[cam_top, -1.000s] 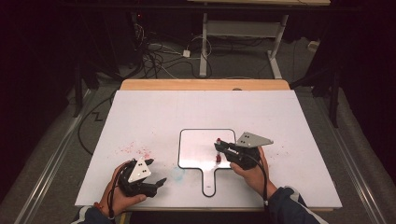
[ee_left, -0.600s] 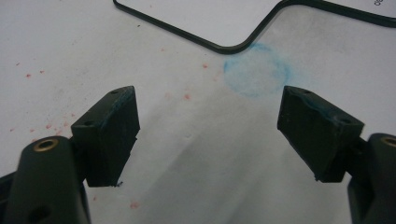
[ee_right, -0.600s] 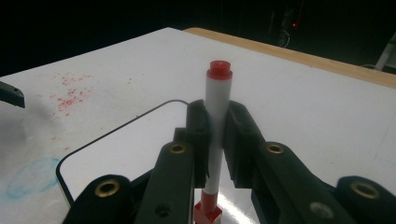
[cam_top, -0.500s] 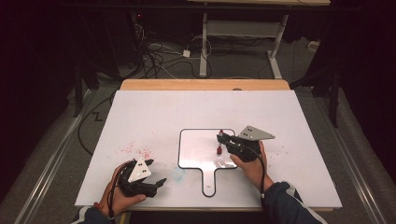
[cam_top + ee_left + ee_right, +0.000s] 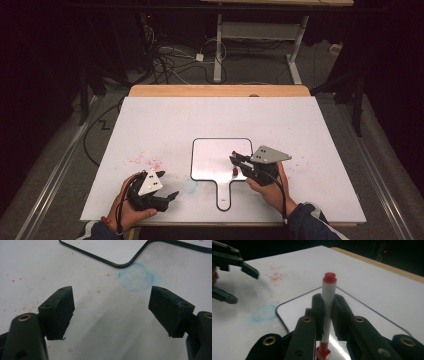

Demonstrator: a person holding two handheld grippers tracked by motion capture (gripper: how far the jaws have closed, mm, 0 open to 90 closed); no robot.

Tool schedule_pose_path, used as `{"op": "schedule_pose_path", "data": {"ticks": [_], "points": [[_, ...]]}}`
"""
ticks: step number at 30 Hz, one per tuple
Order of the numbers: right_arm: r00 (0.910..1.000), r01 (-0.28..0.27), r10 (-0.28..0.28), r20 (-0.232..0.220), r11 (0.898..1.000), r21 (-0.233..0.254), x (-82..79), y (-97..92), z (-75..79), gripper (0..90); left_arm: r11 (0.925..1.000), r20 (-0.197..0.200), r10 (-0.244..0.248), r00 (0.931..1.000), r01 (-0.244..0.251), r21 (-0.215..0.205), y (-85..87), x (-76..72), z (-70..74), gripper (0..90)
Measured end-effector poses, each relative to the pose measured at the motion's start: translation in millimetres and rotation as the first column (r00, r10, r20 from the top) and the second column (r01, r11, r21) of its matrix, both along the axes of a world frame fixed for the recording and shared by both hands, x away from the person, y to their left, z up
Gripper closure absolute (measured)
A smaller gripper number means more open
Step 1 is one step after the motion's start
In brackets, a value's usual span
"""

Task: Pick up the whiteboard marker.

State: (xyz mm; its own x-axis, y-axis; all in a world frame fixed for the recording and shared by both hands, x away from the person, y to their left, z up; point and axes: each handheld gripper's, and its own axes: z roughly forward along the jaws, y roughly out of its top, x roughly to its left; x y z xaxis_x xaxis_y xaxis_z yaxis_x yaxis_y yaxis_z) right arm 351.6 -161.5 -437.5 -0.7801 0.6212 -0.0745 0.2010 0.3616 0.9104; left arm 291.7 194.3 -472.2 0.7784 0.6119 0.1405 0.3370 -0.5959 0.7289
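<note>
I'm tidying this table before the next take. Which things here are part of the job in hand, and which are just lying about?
In use:
- marker, clamped upright in the right gripper
- whiteboard under it
- left gripper, open and idle

Just there:
- red specks on the table
- blue smudge beside the whiteboard
- cables on the floor

- On the counter [image 5: 150, 120]: a whiteboard [image 5: 215, 157], near the front edge, handle toward the person.
- Over the whiteboard's right edge: right gripper [image 5: 236, 164], clamped on a marker [image 5: 328, 302] standing upright between the jaws, above the board.
- Left of the whiteboard, at the counter's front: left gripper [image 5: 167, 197], jaws spread, nothing between.
- Just beside the whiteboard's front left corner: a smudged ring [image 5: 135, 277], ahead of the left gripper.
- Farther left of the whiteboard: scattered specks [image 5: 145, 161].
</note>
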Motion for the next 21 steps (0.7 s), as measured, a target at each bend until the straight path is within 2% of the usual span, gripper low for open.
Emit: {"op": "schedule_pose_path", "data": {"ticks": [5,7,9,13,17,21], "points": [[0.9995,0.033,-0.033,-0.002,0.999,0.007,4.7,-11.6,0.2,82.0,1.0000,0.000,-0.002,1.0000,0.002,-0.003,0.5,-0.1,-0.1,20.1],[0.9992,0.038,-0.037,-0.014,0.999,0.027,5.4,-13.9,-0.5,82.0,1.0000,-0.002,-0.002,1.0000,0.002,-0.002,0.6,0.4,-0.4,20.1],[0.9996,0.019,-0.018,-0.023,0.999,0.042,4.0,-11.4,-1.6,82.0,1.0000,-0.002,-0.003,1.0000,0.003,0.002,0.1,0.2,-0.3,20.1],[0.9999,-0.017,0.017,-0.002,1.000,0.018,-4.2,-6.0,-1.2,82.0,1.0000,0.002,-0.005,1.0000,0.005,0.001,0.5,-1.0,0.4,20.1],[0.9994,0.016,-0.015,0.031,1.000,-0.019,-6.8,-20.3,0.2,82.0,1.0000,0.000,-0.005,1.0000,0.005,0.000,1.2,-1.2,-0.1,20.1],[0.9989,0.043,-0.043,0.019,0.999,0.000,-7.4,-36.1,-0.1,82.0,1.0000,0.001,-0.003,1.0000,0.003,-0.003,1.4,-1.3,0.2,20.1]]}}
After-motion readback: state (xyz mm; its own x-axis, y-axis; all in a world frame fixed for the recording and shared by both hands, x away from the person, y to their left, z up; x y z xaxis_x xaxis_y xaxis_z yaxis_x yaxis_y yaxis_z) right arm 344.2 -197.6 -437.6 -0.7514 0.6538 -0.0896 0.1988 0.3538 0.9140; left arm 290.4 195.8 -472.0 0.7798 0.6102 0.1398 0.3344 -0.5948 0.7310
